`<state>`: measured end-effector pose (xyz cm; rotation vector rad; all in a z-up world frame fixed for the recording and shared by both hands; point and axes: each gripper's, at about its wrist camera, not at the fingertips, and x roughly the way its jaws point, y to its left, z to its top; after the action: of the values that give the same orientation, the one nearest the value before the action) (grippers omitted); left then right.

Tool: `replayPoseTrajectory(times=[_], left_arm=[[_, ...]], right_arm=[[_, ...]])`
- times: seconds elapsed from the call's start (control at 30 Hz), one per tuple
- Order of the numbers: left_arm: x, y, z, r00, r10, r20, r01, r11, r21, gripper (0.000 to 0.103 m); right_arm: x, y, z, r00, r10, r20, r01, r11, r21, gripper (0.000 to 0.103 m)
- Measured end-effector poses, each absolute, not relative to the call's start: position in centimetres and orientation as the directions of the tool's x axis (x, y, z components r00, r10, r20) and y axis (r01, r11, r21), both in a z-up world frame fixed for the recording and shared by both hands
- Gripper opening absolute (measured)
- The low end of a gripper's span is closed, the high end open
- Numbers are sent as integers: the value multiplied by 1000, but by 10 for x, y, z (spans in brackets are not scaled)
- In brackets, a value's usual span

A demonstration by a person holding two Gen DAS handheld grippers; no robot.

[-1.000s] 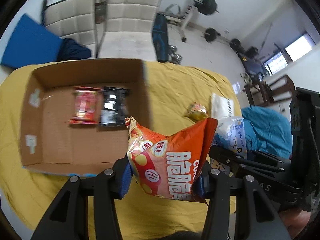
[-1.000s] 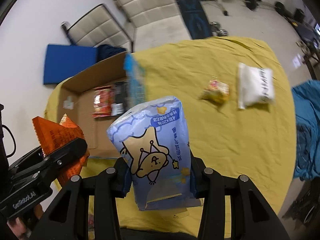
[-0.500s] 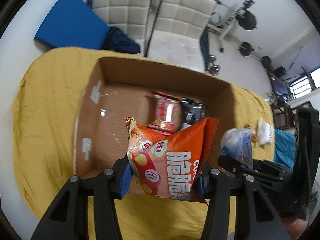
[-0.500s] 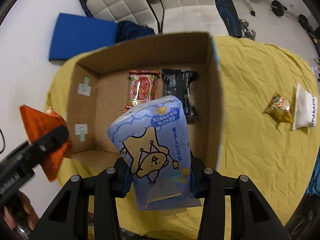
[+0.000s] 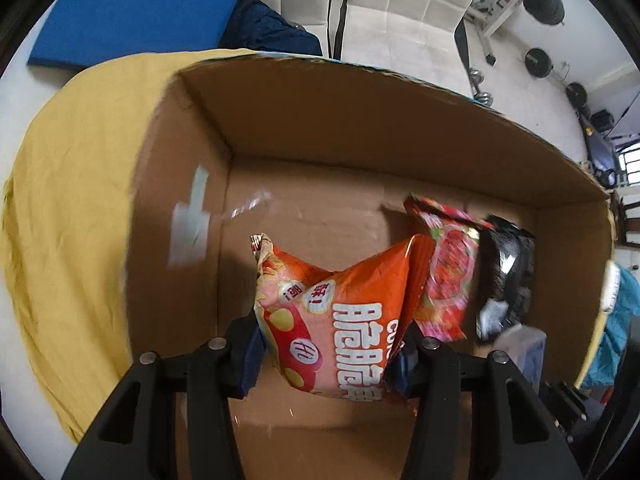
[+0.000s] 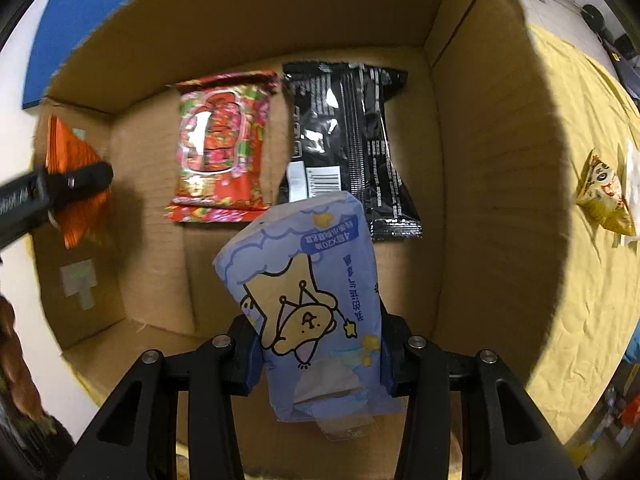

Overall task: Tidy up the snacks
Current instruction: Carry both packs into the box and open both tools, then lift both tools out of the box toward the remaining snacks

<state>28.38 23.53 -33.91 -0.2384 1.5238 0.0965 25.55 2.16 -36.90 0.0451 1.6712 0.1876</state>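
only right view shows yellow snack

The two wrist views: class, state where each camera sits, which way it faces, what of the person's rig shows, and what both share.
Left wrist: on the left gripper, facing down into the cardboard box; it grips the orange bag.
Right wrist: on the right gripper, facing the box floor; it grips the blue pack.
Shared: the red packet, the black packet.
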Motion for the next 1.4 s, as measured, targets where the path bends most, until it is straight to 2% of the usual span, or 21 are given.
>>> replayPoseTrajectory(times=[0.13,0.33,0.53,0.6,0.67,0.77,0.9,0.93,1.1,1.4], left_arm=[[305,230,-353,23,-67,-997,-176,982,-70,49],[319,222,-359,8,-55,-998,-157,986,-56,53],[319,230,-351,16,-71,-997,-214,974,-73,59],[315,231,-344,34,-63,-997,-223,972,-69,70],[309,230,-335,59,-53,-997,-227,972,-65,74],[303,228,-323,81,-34,-996,-222,974,-51,92],[294,229,-305,121,5,-993,-211,977,-20,102],[291,229,-300,134,13,-991,-208,978,-16,103],[271,228,-277,207,14,-978,-218,975,-33,103],[236,219,-253,265,21,-964,-192,981,-32,103]], right_arm=[[261,24,-388,-131,120,-984,-67,989,130,47],[262,24,-404,-151,104,-983,-65,991,115,53],[259,33,-405,-155,79,-985,-88,992,93,71],[260,34,-401,-152,92,-984,-88,991,106,75],[260,37,-396,-146,94,-985,-89,990,108,79],[260,42,-387,-134,104,-985,-96,988,117,86],[260,46,-374,-106,100,-989,-109,988,111,88],[261,47,-371,-99,94,-991,-111,988,105,89],[262,47,-358,-69,85,-994,-112,989,92,103],[258,34,-334,-8,55,-998,-111,992,55,103]])
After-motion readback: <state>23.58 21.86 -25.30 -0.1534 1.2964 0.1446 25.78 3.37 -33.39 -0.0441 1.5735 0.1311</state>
